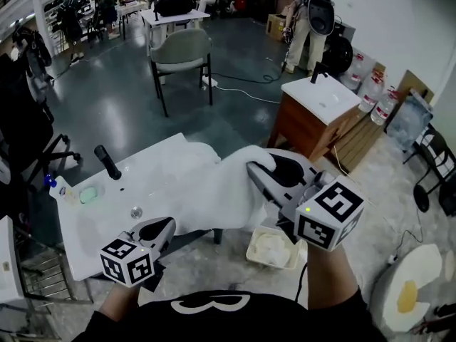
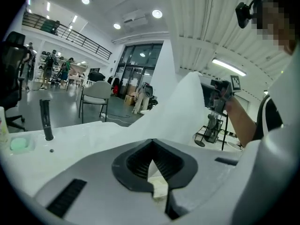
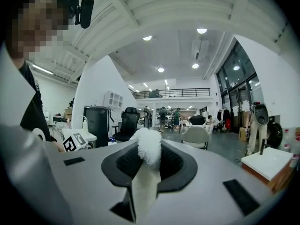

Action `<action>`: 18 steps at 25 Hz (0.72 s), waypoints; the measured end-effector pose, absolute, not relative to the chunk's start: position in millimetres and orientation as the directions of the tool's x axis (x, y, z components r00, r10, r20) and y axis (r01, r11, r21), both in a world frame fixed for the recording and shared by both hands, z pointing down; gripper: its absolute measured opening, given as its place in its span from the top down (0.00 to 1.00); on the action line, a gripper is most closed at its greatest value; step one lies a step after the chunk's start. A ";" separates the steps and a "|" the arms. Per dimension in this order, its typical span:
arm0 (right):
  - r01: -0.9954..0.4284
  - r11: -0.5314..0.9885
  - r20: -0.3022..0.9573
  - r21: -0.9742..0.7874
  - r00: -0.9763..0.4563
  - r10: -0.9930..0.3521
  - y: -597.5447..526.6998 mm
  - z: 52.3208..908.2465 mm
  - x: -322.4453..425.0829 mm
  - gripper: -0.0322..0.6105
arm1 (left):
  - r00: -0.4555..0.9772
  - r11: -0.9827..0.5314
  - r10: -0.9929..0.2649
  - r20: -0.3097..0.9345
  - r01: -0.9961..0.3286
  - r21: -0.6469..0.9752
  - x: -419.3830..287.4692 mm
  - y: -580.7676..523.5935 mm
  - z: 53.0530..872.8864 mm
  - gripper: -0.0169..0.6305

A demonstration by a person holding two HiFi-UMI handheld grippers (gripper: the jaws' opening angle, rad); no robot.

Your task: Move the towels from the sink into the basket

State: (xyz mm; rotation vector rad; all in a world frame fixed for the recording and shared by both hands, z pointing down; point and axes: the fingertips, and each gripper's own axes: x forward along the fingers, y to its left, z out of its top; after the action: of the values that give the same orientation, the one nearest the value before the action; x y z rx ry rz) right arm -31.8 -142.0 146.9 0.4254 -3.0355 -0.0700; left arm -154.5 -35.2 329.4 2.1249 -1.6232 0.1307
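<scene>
**One towel stretched between both grippers, above the sink edge**

Head view:
- The white sink (image 1: 85,234) is at lower left, with a black faucet (image 1: 107,162) and a green soap dish (image 1: 89,194) on its deck.
- A white towel (image 1: 206,184) spans from the left gripper (image 1: 158,228) up and across to the right gripper (image 1: 267,171). It drapes over the sink's right end.
- The right gripper is held higher than the left.
- The basket (image 1: 249,248) sits on the floor just right of the sink, below the right gripper. There is something pale inside it, and I cannot tell what.
- A grey chair (image 1: 182,52) and a second sink cabinet (image 1: 313,116) stand well apart, further back.

Left gripper view:
- The left gripper (image 2: 152,165) has its jaws pressed together, pinching a fold of the towel (image 2: 180,107). A strip of white cloth shows in the seam between the pads.
- From there the cloth rises in a taut sheet to the upper right, towards the right gripper (image 2: 219,92).
- The faucet (image 2: 45,119) stands at left.

Right gripper view:
- The right gripper (image 3: 149,165) has its jaws clamped on the towel (image 3: 149,146). A fluffy tuft pokes out past the pads, and a flat band of cloth runs down between them.
- The left gripper's marker cube (image 3: 75,142) shows low at left.
</scene>
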 end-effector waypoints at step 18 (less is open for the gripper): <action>-0.497 0.866 0.102 0.057 -0.860 -0.500 -231.9 169.1 157.0 0.83 | 0.491 -0.399 -0.807 0.329 -0.863 0.309 13.6 -156.4 342.9 0.96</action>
State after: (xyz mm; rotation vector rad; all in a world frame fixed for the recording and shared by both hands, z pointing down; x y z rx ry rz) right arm 157.0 -231.9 169.1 0.7835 -2.9248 -0.0438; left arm 13.6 -156.4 342.9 2.3028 -1.3820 0.1753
